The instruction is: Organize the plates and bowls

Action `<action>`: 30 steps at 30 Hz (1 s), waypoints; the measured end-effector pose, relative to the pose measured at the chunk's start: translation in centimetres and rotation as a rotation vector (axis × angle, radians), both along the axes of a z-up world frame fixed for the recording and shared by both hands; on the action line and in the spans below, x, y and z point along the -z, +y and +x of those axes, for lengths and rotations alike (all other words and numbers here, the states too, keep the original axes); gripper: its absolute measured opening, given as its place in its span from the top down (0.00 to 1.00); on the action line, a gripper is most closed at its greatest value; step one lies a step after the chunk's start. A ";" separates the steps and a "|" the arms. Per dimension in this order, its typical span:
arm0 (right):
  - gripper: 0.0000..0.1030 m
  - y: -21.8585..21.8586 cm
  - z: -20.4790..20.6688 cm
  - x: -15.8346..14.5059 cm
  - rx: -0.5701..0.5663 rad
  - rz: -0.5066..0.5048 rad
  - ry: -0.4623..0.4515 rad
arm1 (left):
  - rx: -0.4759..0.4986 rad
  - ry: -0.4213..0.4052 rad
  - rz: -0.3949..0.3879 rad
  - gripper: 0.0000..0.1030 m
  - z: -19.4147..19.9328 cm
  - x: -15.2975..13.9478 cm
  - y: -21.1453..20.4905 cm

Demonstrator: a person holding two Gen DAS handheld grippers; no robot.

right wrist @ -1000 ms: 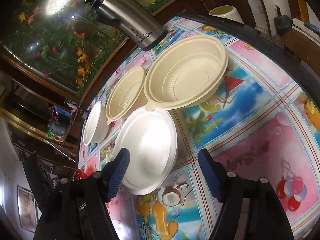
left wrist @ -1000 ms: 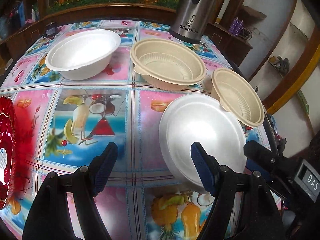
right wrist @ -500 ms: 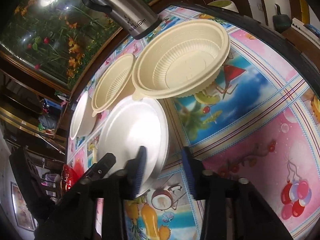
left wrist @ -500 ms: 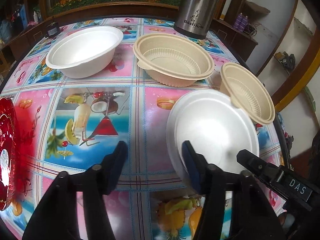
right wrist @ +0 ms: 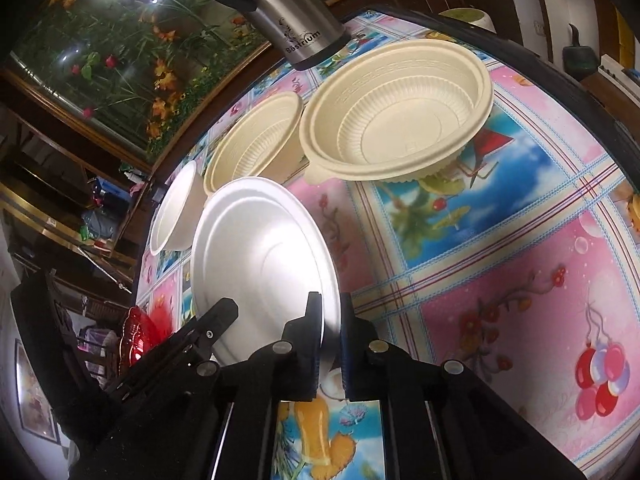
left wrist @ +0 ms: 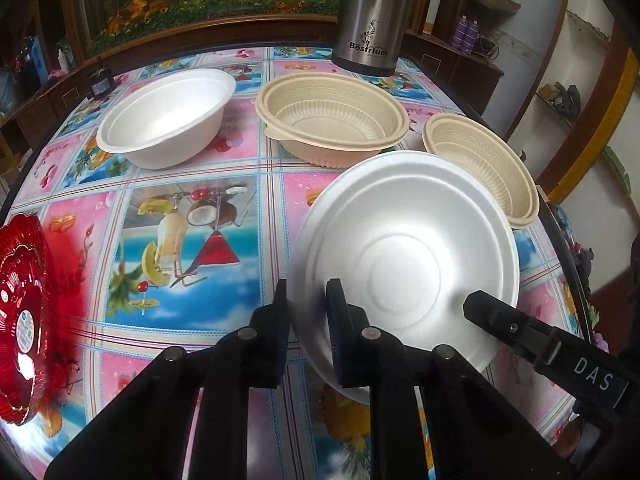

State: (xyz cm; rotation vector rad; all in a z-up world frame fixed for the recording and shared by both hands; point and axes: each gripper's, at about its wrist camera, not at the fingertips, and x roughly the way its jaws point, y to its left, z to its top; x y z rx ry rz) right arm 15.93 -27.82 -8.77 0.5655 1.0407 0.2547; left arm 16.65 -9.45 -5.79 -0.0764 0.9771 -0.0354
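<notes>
A white foam plate (left wrist: 404, 256) is tilted up off the table, held at its rim from two sides. My left gripper (left wrist: 307, 320) is shut on its near left rim. My right gripper (right wrist: 331, 340) is shut on its right rim; the plate also shows in the right wrist view (right wrist: 260, 256). Beyond it stand a large beige bowl (left wrist: 332, 116), a smaller beige bowl (left wrist: 480, 164) and a white foam bowl (left wrist: 168, 116). A red plate (left wrist: 20, 312) lies at the left table edge.
A steel thermos jug (left wrist: 370, 12) stands at the back of the table behind the bowls. The table carries a bright fruit-print cloth (left wrist: 180, 240), with its edge close on the right. A wooden ledge with flowers runs behind the table.
Both grippers have closed from wide open onto the white plate's rim. The plate has lifted and tilted up from lying flat on the table.
</notes>
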 end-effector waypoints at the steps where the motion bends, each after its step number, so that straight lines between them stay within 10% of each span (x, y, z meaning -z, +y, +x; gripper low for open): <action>1: 0.92 0.0 -0.2 0.0 -0.001 0.002 -0.003 | 0.000 -0.006 0.002 0.86 -0.2 -0.2 0.1; 30: 0.93 5.1 -4.8 -4.4 -0.116 -0.021 -0.120 | -0.103 -0.100 -0.011 0.86 -6.2 -3.5 6.0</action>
